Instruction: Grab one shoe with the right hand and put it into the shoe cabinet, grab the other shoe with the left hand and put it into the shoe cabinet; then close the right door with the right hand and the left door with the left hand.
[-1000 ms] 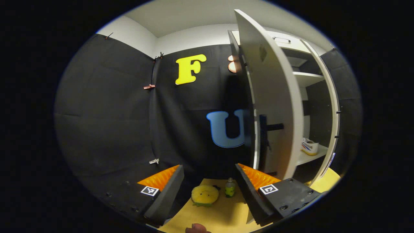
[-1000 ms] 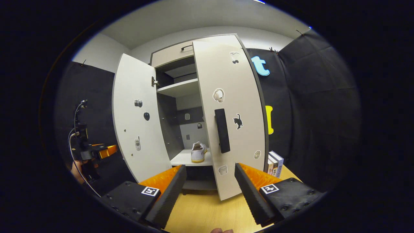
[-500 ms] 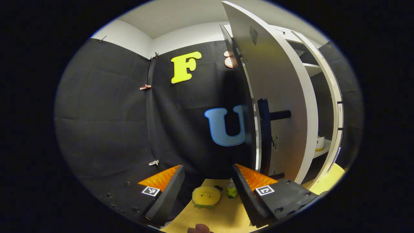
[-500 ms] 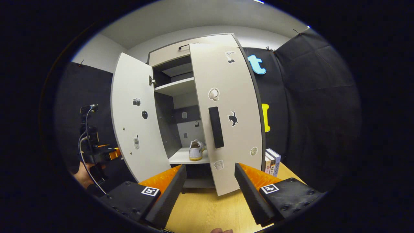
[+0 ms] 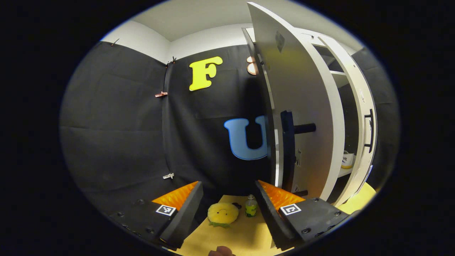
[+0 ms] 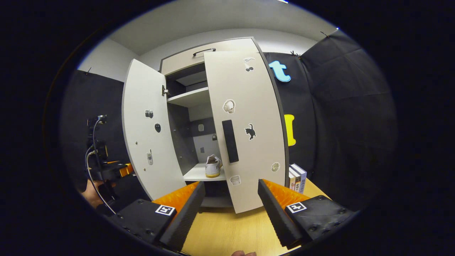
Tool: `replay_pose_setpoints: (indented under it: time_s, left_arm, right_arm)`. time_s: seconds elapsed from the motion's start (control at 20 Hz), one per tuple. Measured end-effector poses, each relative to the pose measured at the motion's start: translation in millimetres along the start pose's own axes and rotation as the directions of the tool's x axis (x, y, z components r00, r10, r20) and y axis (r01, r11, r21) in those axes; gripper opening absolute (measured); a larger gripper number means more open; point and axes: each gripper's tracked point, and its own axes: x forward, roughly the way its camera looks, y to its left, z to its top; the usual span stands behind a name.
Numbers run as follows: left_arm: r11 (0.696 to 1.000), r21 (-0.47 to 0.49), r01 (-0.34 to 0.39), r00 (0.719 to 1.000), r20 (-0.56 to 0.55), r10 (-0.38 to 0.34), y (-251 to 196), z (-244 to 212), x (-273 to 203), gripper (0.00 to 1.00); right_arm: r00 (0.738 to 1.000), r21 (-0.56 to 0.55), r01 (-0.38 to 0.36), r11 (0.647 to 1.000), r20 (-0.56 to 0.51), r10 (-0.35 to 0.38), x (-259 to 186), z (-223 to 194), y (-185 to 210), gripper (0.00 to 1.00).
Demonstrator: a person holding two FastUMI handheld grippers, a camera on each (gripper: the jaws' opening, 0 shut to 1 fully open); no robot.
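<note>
Closing doors: right gripper [image 6: 229,209] fingers spread, empty, facing part-shut right door [image 6: 245,128]; left gripper [image 5: 227,209] likewise spread beside wide-open left door [image 5: 302,117]; shoe [image 6: 213,166] shelved in cabinet [image 6: 192,97]; next, likely pushing both shut.

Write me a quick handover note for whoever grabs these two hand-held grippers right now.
Left hand-held gripper: open, empty, beside the outer edge of the left door.
Right hand-held gripper: open, empty, facing the right door above the wooden table.
Things: a white shoe sits on the lower shelf of the shoe cabinet; a second shoe cannot be made out.
Done: at least one shoe stowed; right door partly swung in.
Left: finish closing the right door with the right, then the left door, which stands wide open, with the left.
</note>
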Motion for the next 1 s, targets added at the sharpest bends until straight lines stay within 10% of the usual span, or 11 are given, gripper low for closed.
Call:
replay_pose_setpoints:
  time_s: [0.45,1.0]
  left_arm:
    - [0.999,-0.027,-0.037,0.998,0.047,0.038,-18.6,14.4,-20.8,0.9]
    - [0.993,-0.023,0.112,0.992,0.061,-0.111,-97.7,24.8,-25.3,0.91]
  right_arm:
    - [1.0,0.014,0.008,1.0,0.005,-0.008,-5.1,8.6,-26.6,0.98]
    - [0.999,0.027,0.039,0.999,0.01,-0.039,-11.7,15.0,-55.1,0.98]
